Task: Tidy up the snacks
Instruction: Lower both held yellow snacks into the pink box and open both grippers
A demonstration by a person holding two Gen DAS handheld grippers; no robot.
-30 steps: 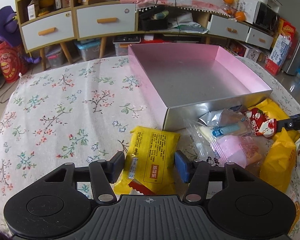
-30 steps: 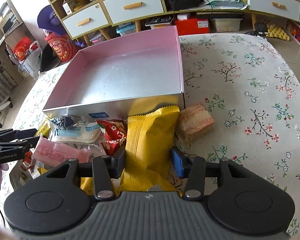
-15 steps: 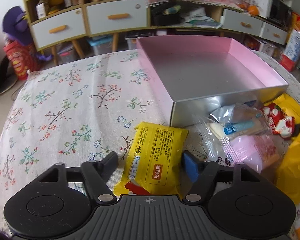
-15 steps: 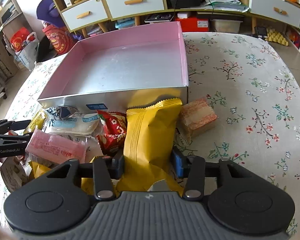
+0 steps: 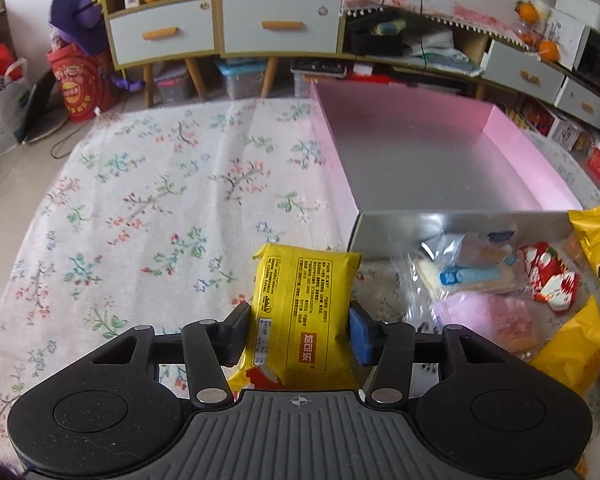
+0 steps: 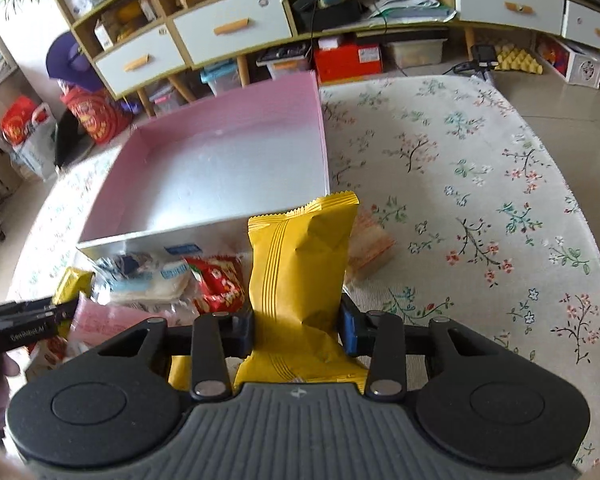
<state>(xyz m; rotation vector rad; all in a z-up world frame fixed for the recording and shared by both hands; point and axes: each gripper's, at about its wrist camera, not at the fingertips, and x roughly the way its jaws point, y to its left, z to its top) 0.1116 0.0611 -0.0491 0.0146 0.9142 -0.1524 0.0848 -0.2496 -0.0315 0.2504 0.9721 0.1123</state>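
Pick-up step: left gripper [image 5: 298, 330] closing on printed yellow packet [image 5: 304, 312] on the floral tablecloth [image 5: 140, 208], right gripper [image 6: 296, 330] closing on plain yellow pouch [image 6: 300, 264]; next, lifting both into the empty pink box [image 6: 220, 164].

Beyond the desk's far edge, a wooden shelf unit [image 5: 220, 20] with white drawers [image 6: 232, 28] lines the wall above a tiled floor [image 6: 560, 96] in daylight.

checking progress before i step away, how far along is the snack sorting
Done: nothing, the pink box is empty. In hand: left gripper closing on a yellow printed packet, right gripper closing on a plain yellow bag. Left: the pile of snacks beside the box.
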